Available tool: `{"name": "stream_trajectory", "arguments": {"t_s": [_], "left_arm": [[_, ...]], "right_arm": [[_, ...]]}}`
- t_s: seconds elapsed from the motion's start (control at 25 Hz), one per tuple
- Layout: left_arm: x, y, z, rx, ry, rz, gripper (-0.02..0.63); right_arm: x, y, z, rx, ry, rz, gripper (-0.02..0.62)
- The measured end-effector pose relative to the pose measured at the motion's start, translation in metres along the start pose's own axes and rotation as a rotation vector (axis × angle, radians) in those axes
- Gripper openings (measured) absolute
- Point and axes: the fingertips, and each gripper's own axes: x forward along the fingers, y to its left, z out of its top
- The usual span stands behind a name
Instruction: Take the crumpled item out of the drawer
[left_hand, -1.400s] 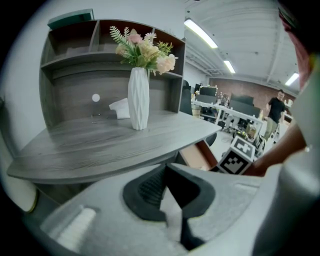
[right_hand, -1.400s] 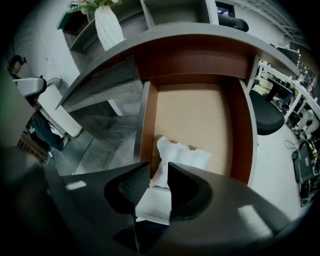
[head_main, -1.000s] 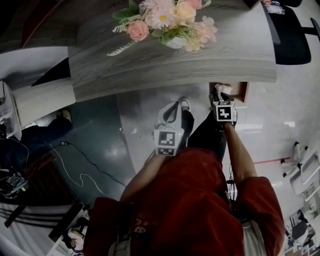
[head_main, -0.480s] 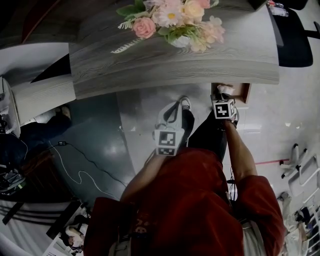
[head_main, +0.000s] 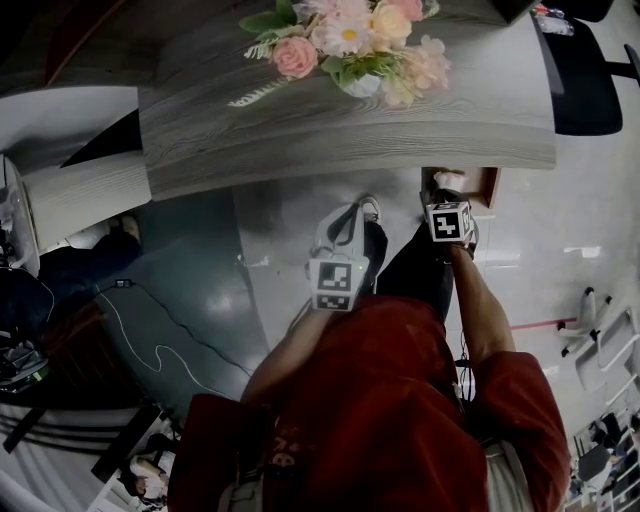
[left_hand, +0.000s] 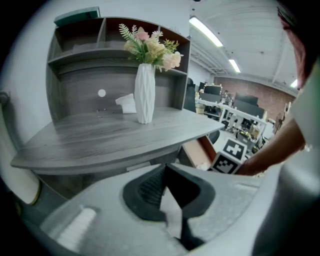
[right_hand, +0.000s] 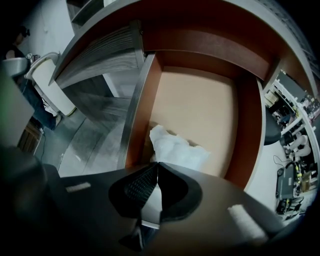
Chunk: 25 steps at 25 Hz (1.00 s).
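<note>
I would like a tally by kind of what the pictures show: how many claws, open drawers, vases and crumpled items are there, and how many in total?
Claws: 2, the left claw and the right claw
Open drawers: 1, the drawer
Vases: 1, the white vase
Crumpled items: 1, the crumpled white item in the drawer
Total: 5

Fisheye bending warps every view, and black corners ring both gripper views. Ceiling strips (left_hand: 210, 32) light the room brightly in the left gripper view. The head view is dim, with pale glare on the floor (head_main: 290, 240). The drawer (right_hand: 200, 115) is softly lit, and the foreground before it is dark and blurred.
</note>
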Motion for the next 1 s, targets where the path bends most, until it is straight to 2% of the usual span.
{"name": "stream_trajectory", "arguments": {"t_s": [0.56,0.88,1.0], "left_arm": [[-0.006,-0.002,0.016,0.004,-0.043,-0.027,-0.003],[-0.009,-0.003,0.025,0.016,-0.083,-0.054,-0.002],[-0.012,-0.002,0.03,0.02,-0.087,-0.061,-0.002]], "right_arm": [[-0.034,0.003,0.006,0.032,-0.051,-0.01,0.002],[-0.064,0.011,0.008,-0.004,-0.087,-0.02,0.002],[-0.077,0.012,0.008,0.022,-0.105,-0.029,0.002]]}}
